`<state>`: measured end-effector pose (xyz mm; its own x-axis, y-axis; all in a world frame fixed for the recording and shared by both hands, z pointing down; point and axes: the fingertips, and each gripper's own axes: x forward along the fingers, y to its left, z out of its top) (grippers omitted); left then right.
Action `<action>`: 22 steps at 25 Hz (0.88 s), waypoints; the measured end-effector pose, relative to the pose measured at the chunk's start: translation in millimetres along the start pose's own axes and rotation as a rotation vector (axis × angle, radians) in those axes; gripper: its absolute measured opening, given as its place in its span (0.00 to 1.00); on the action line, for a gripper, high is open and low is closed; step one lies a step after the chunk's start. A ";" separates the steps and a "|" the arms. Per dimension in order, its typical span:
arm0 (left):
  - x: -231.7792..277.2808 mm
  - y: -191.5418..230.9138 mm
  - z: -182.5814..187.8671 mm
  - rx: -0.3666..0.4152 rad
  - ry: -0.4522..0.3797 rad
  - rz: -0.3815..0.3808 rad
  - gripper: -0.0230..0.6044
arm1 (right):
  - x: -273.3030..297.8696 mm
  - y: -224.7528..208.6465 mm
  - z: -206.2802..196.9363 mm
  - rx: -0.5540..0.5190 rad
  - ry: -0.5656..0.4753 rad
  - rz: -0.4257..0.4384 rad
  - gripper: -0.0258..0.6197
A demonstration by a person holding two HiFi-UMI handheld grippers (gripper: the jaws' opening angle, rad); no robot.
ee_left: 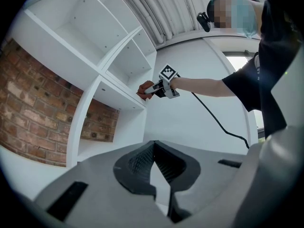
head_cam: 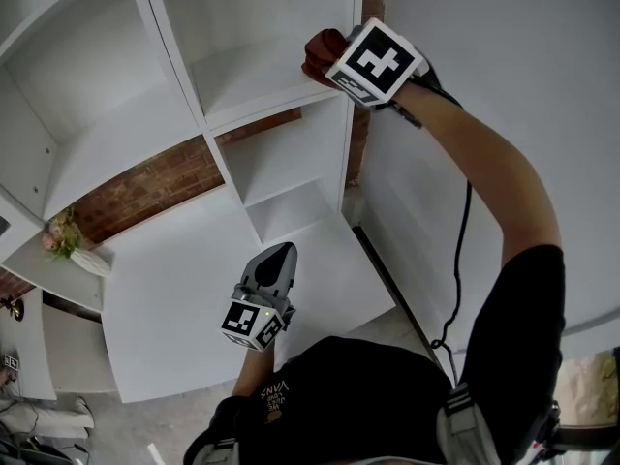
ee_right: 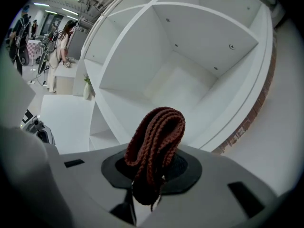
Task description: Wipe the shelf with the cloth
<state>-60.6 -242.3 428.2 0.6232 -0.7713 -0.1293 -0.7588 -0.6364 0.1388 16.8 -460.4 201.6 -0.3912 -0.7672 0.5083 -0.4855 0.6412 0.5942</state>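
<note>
White shelf (head_cam: 254, 83) is met at its edge by the cloth (head_cam: 322, 50), pinched in the right gripper (head_cam: 327, 63); left gripper (head_cam: 279, 256) is held closed, empty; the cloth could be dragged free by friction.

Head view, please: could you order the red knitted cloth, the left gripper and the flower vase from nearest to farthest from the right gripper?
1. The red knitted cloth: clamped in the right gripper, at the front edge of the upper shelf.
2. The left gripper: lower down, near the middle of the view.
3. The flower vase: far left, on the low white ledge.
</note>
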 end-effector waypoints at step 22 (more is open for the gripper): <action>-17.9 -1.7 11.0 0.054 -0.004 0.200 0.05 | -72.4 74.2 -108.8 0.360 -0.512 0.073 0.19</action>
<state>-72.6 -227.2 419.5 0.4582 -0.8822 -0.1084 -0.8766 -0.4687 0.1089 94.2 -355.7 276.6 -0.7145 -0.6885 0.1241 -0.6413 0.7155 0.2772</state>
